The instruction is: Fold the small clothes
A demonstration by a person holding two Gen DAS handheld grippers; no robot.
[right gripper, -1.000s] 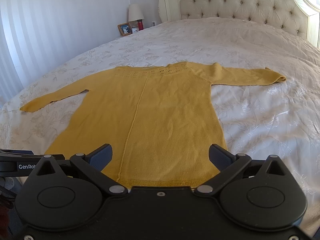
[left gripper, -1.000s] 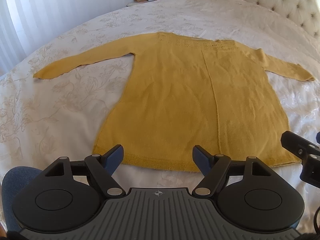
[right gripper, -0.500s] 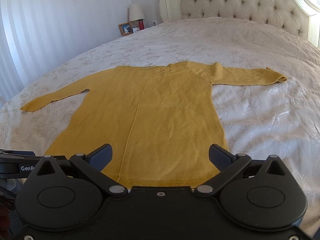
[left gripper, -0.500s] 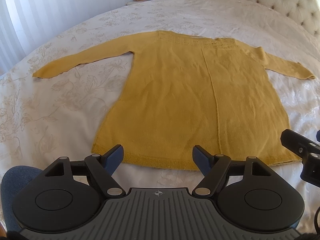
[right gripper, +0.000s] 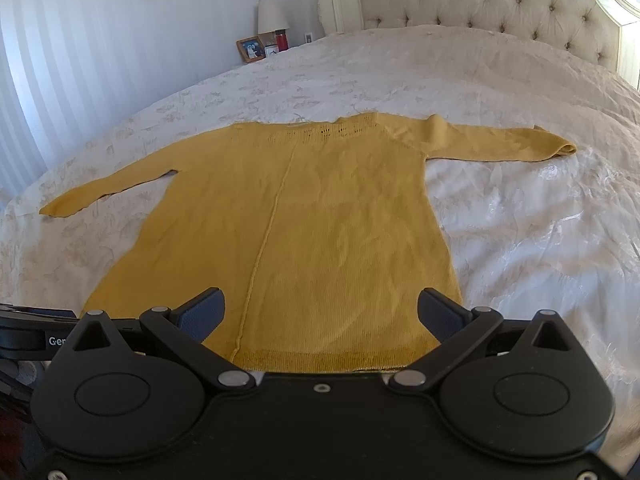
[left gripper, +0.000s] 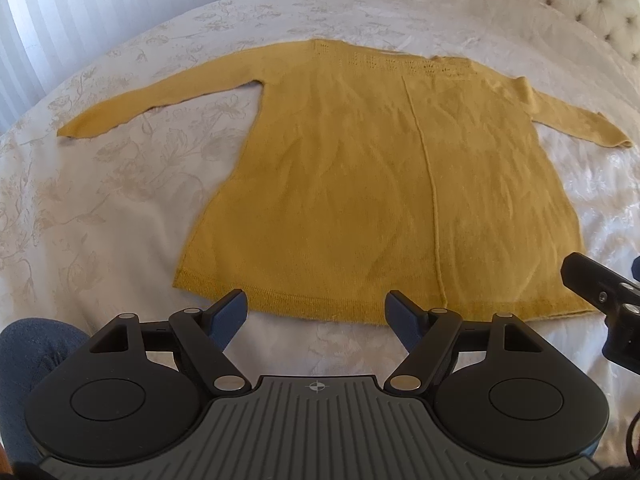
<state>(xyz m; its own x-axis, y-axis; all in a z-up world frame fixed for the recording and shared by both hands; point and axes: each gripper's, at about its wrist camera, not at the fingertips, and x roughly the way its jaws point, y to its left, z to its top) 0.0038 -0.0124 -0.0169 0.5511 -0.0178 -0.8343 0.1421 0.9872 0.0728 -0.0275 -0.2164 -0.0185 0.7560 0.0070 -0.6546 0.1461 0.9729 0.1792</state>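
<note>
One mustard-yellow knitted sweater [left gripper: 384, 184] is laid flat on the bed [left gripper: 120, 208], spread out on a cream bedspread [right gripper: 520, 240] woven with a floral pattern. Its hem is set along the near edge of the bed, and its neckline, worked with a band of openwork holes, is turned toward the tufted headboard [right gripper: 500, 4]. Both sleeves are stretched outward to the sides: the left sleeve [left gripper: 152, 100] is angled toward the left edge of the bed, and the right sleeve [right gripper: 500, 144] is extended toward the right edge, with its cuff slightly rolled. A raised seam is seen running from neckline to hem down the middle of the body.

The left gripper [left gripper: 316, 312] is held above the near edge of the bed, just short of the hem, with its jaws spread wide and nothing between them. The right gripper [right gripper: 320, 312] is held over the hem near the sweater's right corner; its jaws are likewise spread apart, with the fabric seen below them but not pinched. Whether the fingertips touch the cloth cannot be told.

At the far left corner of the bed, a framed photograph [right gripper: 250, 49], a red bottle [right gripper: 282, 39] and a lamp [right gripper: 272, 16] are seen against the wall. A patch of blue fabric [left gripper: 32, 352] is visible at the lower left of the left wrist view.
</note>
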